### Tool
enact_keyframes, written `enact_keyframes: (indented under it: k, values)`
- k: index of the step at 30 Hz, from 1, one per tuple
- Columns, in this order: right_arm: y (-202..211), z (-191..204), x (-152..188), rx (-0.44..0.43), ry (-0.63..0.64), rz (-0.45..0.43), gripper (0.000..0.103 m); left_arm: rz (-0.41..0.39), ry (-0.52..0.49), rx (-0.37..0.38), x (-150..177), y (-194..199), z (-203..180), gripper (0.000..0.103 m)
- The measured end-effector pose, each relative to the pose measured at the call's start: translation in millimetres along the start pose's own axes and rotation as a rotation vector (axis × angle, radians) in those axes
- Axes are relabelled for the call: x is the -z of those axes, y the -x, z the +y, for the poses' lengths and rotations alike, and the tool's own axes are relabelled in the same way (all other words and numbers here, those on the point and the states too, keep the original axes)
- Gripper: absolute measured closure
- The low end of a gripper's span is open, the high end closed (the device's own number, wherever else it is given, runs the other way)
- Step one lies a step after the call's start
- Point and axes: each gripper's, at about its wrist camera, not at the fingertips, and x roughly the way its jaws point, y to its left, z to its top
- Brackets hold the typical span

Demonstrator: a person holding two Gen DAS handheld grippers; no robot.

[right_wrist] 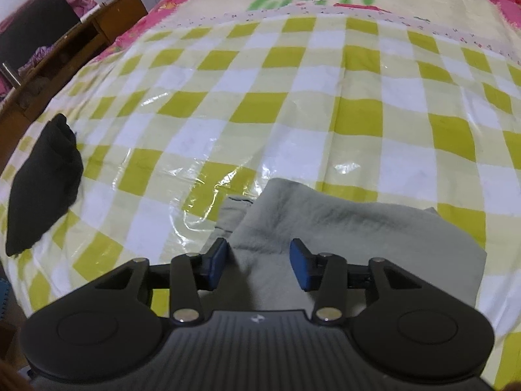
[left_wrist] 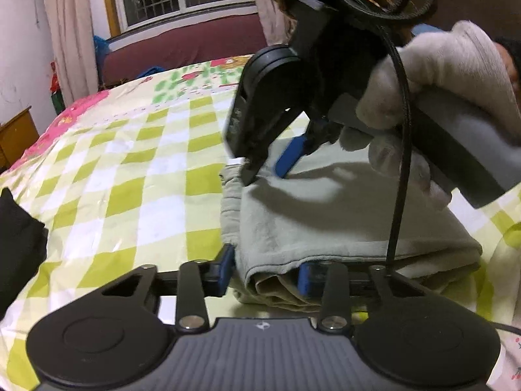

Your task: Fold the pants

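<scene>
**A:** ok going left to right, what's on the bed (right_wrist: 293, 104)?

**B:** far left there's a dark bundle of black cloth (right_wrist: 42, 189) lying on the green and white checkered sheet, well away from everything else. Past the bed's left edge you can see a wooden cabinet (right_wrist: 81, 42).

**A:** and the pants?

**B:** the pants (left_wrist: 325, 221) are grey-green, folded into a thick stack, sitting right of the middle of the bed, close to the person. The gathered waistband pokes out on the stack's left side.

**A:** left gripper (left_wrist: 267, 273)?

**B:** it's at the near edge of the stack. Jaws are fairly narrow, with the folded layers between the blue pads. Left pad sits beside the fabric's edge and the right pad is half buried under the fold, so can't tell if it's really pinching.

**A:** right one?

**B:** right gripper (right_wrist: 259, 262) comes down on the top of the stack, held by a hand (left_wrist: 433, 75) in a light glove. Jaws are narrow, cloth bunched between the pads, but from its own camera there's a visible gap on both sides, so not obviously clamped either.
</scene>
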Motion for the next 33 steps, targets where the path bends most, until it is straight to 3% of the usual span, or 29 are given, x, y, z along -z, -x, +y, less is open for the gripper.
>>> enact_keyframes:
  k: [1,10,15,19,23,28,33]
  values:
    - [1.8,0.8,-1.6,-0.022,-0.013,-0.001,0.098,-0.004,0.013,0.005,-0.9,2.4,2.8,0.061]
    - [5.1,33.7,-10.9,-0.081,0.050,-0.056,0.102,-0.026,0.088,0.016,-0.7,13.1,22.4,0.068]
    - [-40.0,43.1,3.9,-0.040,0.092,0.025,0.102,0.017,0.085,-0.006,7.2,-2.2,24.9,0.067]
    - [-10.7,29.6,0.8,-0.123,0.018,-0.069,0.096,0.011,0.105,0.008,11.8,0.1,29.9,0.061]
    - [41.1,9.1,1.2,-0.122,0.013,-0.190,0.091,0.011,0.094,-0.002,16.6,6.5,28.9,0.054]
    - [40.9,-21.9,15.8,-0.044,-0.045,-0.147,0.087,-0.018,0.107,-0.014,16.9,30.4,34.3,0.045]
    - [20.5,-25.0,17.9,-0.118,-0.145,-0.122,0.085,-0.089,0.098,-0.021,2.6,44.6,31.0,0.037]
